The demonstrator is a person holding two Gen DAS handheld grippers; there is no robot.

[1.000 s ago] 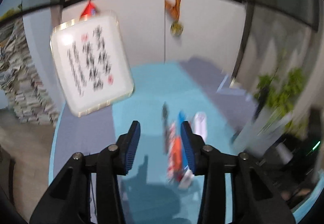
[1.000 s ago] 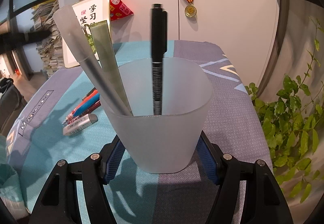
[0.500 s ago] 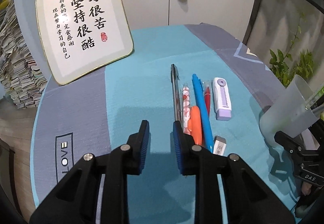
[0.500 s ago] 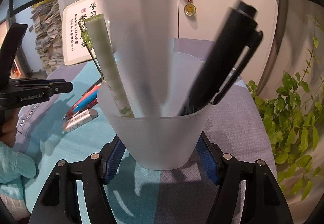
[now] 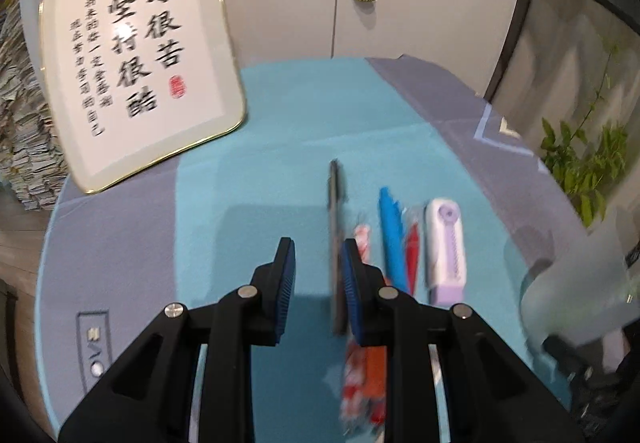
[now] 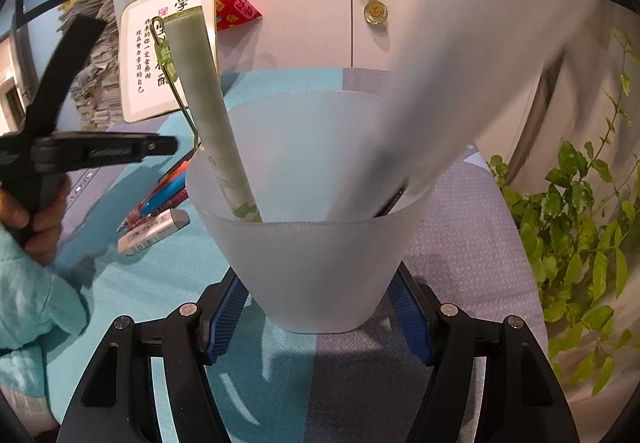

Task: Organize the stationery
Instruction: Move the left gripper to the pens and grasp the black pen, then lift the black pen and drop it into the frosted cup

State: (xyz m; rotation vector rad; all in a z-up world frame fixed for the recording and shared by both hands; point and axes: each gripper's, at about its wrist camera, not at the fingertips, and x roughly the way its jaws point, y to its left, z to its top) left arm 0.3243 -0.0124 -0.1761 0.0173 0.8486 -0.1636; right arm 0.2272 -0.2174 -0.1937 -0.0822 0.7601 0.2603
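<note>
My right gripper clamps the light, squeezable frosted cup; left of that cup, my left gripper, narrowly parted and empty, nears 1 stiff, slim black pen, best pinched mid-barrel.

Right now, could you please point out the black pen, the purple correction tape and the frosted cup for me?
black pen (image 5: 334,227): left wrist view, middle of its barrel.
purple correction tape (image 5: 444,243): left wrist view, centre of its top face.
frosted cup (image 6: 320,267): right wrist view, front wall below the rim.
</note>
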